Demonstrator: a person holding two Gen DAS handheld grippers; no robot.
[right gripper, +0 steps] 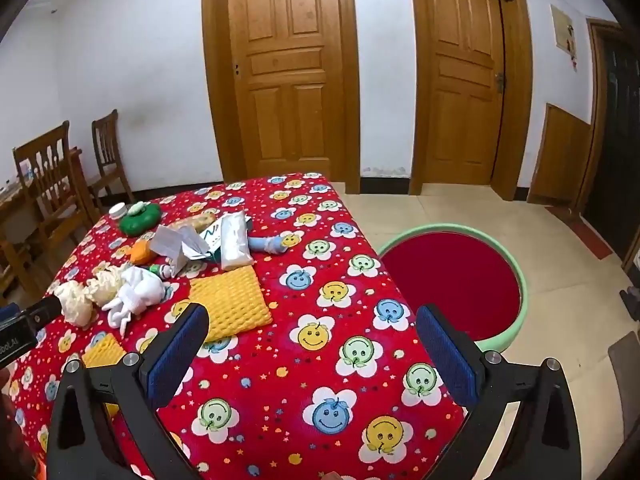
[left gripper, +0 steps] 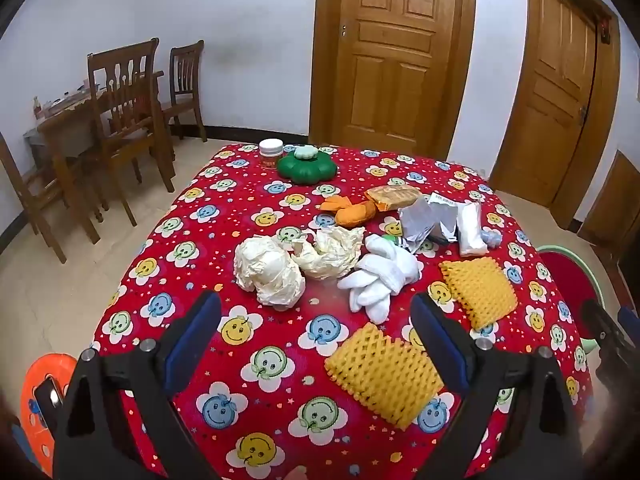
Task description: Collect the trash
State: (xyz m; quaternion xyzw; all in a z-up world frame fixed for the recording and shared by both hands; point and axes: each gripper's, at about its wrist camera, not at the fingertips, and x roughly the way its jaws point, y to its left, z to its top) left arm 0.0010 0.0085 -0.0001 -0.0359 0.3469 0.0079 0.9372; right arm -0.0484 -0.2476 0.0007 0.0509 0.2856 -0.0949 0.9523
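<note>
Trash lies scattered on the red smiley-flower tablecloth [left gripper: 240, 360]. Crumpled cream paper [left gripper: 268, 274] sits just beyond my left gripper [left gripper: 316, 312], which is open and empty above the cloth. Beside it lie a second cream wad [left gripper: 328, 254], white foam netting [left gripper: 380, 276], two yellow foam nets [left gripper: 384, 376] [left gripper: 478, 290], orange peel [left gripper: 354, 210], a snack wrapper [left gripper: 394, 196], silver packaging [left gripper: 428, 220] and a white packet [left gripper: 470, 230]. My right gripper [right gripper: 312, 324] is open and empty over the cloth's near right part, with a yellow net [right gripper: 230, 304] ahead left.
A green-rimmed basin with a red inside [right gripper: 460, 284] stands on the floor right of the table. A green flower-shaped container [left gripper: 306, 166] and a white-lidded jar [left gripper: 270, 152] sit at the far edge. Wooden chairs [left gripper: 124, 120] stand left; an orange stool [left gripper: 40, 392] is near left.
</note>
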